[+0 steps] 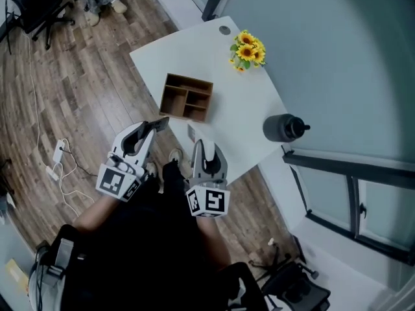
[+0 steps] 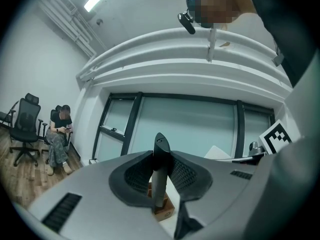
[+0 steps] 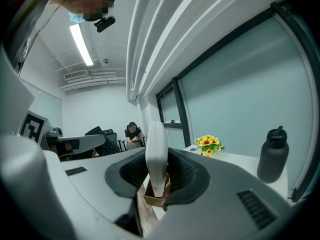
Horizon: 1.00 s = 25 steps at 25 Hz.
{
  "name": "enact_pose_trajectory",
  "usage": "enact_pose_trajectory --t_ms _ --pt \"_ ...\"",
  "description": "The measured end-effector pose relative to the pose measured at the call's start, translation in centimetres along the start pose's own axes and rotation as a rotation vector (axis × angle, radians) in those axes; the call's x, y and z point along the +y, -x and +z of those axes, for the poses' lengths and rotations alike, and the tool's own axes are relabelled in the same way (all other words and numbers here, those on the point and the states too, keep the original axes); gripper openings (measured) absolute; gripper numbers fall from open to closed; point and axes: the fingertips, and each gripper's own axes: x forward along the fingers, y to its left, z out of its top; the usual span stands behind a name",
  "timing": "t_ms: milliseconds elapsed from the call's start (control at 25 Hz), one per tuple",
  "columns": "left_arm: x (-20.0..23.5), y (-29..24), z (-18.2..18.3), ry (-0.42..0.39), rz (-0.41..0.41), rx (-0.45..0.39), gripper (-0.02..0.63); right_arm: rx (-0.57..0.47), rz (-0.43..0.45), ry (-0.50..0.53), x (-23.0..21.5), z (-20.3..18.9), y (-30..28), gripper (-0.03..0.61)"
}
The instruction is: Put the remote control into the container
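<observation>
**deskwatcher:** Office room with a wood floor (image 1: pixel 84 96), and a white surface (image 1: pixel 259 109) pushed up against the glass wall. What's on it: one wooden container (image 1: pixel 187 97), one bunch of sunflowers (image 1: pixel 248 49), one dark bottle (image 1: pixel 284 127). So why are both grippers hanging back over the near edge rather than over the box?

**two_jaw_tom:** My guess is they're lining up. The left gripper (image 1: pixel 150 128) is clamped on a dark remote (image 2: pixel 160 169), and the right gripper (image 1: pixel 206 149) is clamped on a white remote (image 3: pixel 156 154). That's two remotes, one per gripper, and both are held up off the surface, short of the container. Each is pinched low on its body, so the long end pokes out past the jaws. I'd say that grip lets a remote go into a slot nose first without the jaws fouling the walls.

**deskwatcher:** Is there anything in the box?

**two_jaw_tom:** It looks empty from above. It's split by dividers into compartments. I can see one long one and a few smaller ones, but I can't count them for sure. The flowers and the bottle are well apart from it at the far side, so the approach is clear.

**deskwatcher:** Any other counts?

**two_jaw_tom:** Two marker cubes, one per gripper. There's also one person seated (image 2: pixel 61 134) in the background, near some office chairs. I'd call the task not yet done, since neither remote is in.
</observation>
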Motion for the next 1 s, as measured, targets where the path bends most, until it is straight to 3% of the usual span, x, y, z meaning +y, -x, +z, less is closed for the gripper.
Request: enact_pose_trajectory --t_ms 1000 --pt "2.1 -5.8 -3.4 0.039 0.039 0.045 0.084 0.095 0.03 -0.022 -4.8 -4.9 -5.7 0.092"
